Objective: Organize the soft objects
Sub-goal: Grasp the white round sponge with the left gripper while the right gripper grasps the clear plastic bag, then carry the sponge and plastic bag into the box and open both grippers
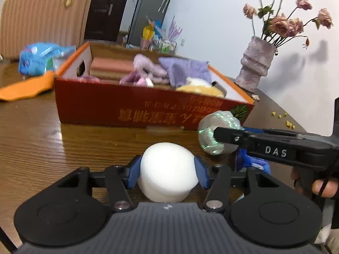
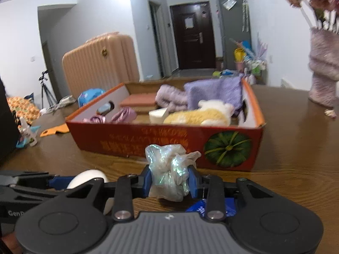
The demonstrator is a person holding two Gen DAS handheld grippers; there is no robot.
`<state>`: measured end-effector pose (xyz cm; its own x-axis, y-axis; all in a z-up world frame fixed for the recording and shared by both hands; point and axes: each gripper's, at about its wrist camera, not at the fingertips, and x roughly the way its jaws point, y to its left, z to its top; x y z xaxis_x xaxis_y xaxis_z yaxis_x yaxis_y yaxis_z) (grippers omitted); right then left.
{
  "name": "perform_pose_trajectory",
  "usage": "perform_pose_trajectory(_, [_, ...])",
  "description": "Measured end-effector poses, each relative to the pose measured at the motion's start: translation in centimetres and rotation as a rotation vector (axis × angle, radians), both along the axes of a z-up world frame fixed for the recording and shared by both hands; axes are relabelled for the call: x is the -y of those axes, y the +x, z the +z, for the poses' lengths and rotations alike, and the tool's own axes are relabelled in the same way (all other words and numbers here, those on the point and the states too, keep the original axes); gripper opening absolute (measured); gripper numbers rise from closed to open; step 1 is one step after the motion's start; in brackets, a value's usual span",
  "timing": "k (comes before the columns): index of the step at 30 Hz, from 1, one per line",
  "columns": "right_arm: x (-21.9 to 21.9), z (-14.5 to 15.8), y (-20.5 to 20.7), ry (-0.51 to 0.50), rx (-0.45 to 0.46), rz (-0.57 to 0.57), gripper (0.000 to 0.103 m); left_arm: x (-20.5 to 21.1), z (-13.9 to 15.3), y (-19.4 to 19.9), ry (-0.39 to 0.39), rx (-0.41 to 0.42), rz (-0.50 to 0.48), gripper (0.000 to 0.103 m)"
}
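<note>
My left gripper (image 1: 167, 170) is shut on a white foam sponge (image 1: 167, 169), held just above the wooden table in front of the red cardboard box (image 1: 135, 110). My right gripper (image 2: 170, 180) is shut on a crumpled iridescent plastic bag (image 2: 169, 169), also near the box's front wall (image 2: 161, 144). In the left wrist view the right gripper (image 1: 214, 136) comes in from the right with the bag (image 1: 214, 133). The white sponge also shows in the right wrist view (image 2: 89, 177) at the left. The box holds purple cloths (image 2: 214, 93), a yellow plush toy (image 2: 199, 116), a brown sponge (image 2: 139, 101) and a white block (image 2: 157, 114).
A fuzzy pink vase (image 1: 254, 67) with dried flowers stands right of the box. A blue packet (image 2: 211, 207) lies under my right gripper. An orange flap (image 1: 25, 89) and a blue bag (image 1: 40, 57) lie left of the box. A pink suitcase (image 2: 101, 61) stands behind.
</note>
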<state>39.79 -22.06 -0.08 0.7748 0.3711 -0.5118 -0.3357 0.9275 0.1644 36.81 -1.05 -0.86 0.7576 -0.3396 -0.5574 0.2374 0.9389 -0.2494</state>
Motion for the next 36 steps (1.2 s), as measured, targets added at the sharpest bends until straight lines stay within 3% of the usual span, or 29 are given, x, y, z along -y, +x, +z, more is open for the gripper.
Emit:
perform_pose_trajectory(7, [0.9, 3.3, -7.1, 0.044, 0.067, 0.018, 0.034, 0.1, 4.3, -7.1, 0.065, 0.13, -0.001, 0.054])
perform_pose_trajectory(12, [0.9, 4.4, -11.9, 0.063, 0.095, 0.04, 0.034, -0.2, 6.0, -11.6, 0.067, 0.177, 0.012, 0.054])
perform_pose_trajectory(21, [0.5, 5.5, -15.9, 0.069, 0.128, 0.054, 0.035, -0.9, 7.5, -15.5, 0.053, 0.222, 0.025, 0.054])
perform_pose_trajectory(28, [0.4, 6.8, -14.7, 0.054, 0.159, 0.062, 0.035, -2.5, 9.1, -13.2, 0.038, 0.254, 0.051, 0.054])
perform_pose_trajectory(36, [0.2, 11.4, -5.8, 0.078, 0.176, 0.125, 0.035, -5.1, 12.8, -3.2, 0.037, 0.283, 0.068, 0.054])
